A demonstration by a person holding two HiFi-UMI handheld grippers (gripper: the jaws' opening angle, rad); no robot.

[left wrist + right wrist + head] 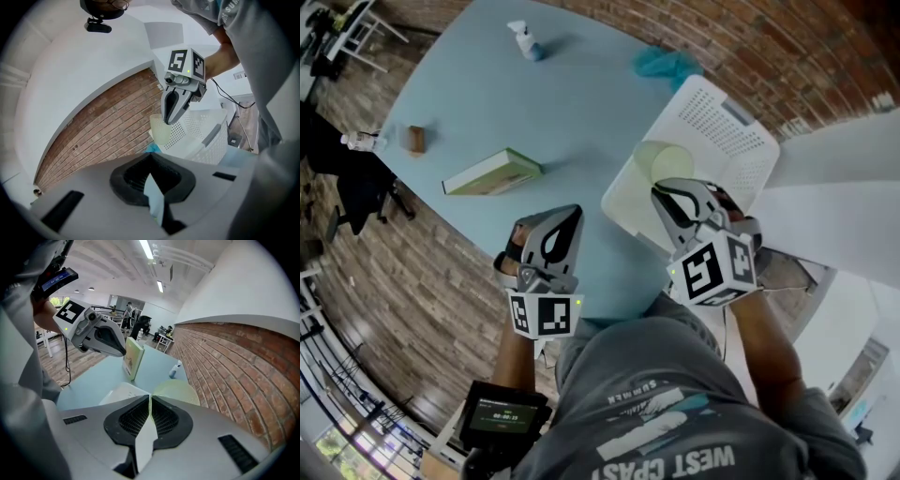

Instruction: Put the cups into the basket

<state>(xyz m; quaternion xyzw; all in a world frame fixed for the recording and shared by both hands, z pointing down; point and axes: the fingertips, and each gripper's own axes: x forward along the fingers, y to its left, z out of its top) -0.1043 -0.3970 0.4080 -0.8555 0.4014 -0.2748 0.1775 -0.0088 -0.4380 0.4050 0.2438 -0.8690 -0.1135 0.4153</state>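
A pale green cup (664, 161) hangs at the near left rim of the white perforated basket (727, 141). My right gripper (675, 192) is shut on the cup's wall, which shows as a thin pale strip between the pads in the right gripper view, with the cup (180, 392) just beyond them. The left gripper view shows the cup (161, 129) held by the right gripper (168, 121) in front of the basket (206, 136). My left gripper (551, 234) hovers over the blue table's near edge, left of the basket, shut with nothing in it.
On the blue table (581, 103) lie a green book (492, 173), a spray bottle (525, 42), a teal cloth (666, 64) and a small brown block (416, 139). A brick floor surrounds the table. The basket stands at the table's right edge.
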